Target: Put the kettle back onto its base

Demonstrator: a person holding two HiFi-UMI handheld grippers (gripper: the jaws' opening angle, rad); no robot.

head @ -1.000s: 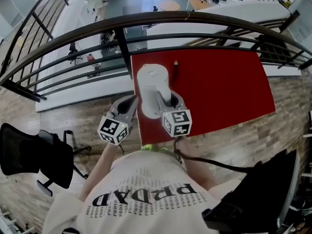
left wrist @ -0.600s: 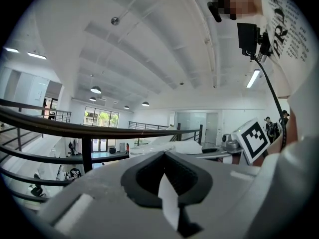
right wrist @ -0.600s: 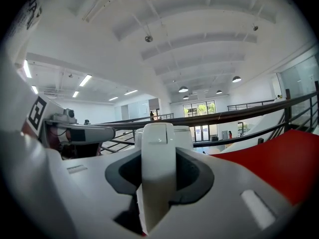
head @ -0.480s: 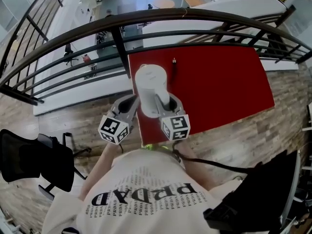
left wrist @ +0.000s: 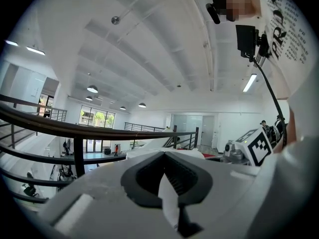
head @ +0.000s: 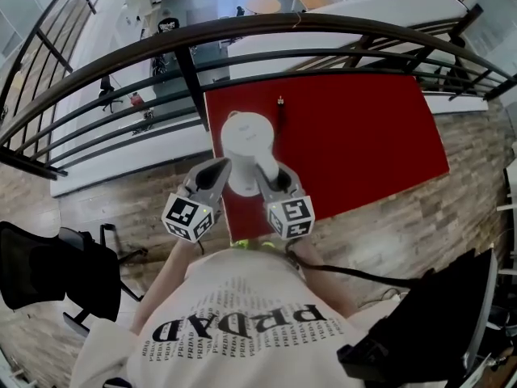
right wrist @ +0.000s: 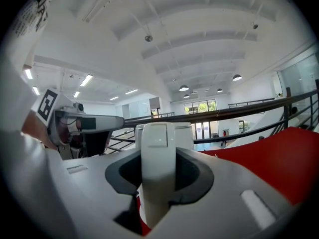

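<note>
White kettle at the red tabletop's left edge, handle clamped in the right gripper's jaws; left gripper's jaws closed, empty; base unseen, so placement is probably in hand and calls for a level, centred lowering.

Seen from the head view, the kettle covers its own foot, so what it stands on, and whether it touches the red surface, cannot be told. A small dark thing just behind it is too small to make out. In the right gripper view, the body of the right tongs cuts off the kettle's lower part.
</note>
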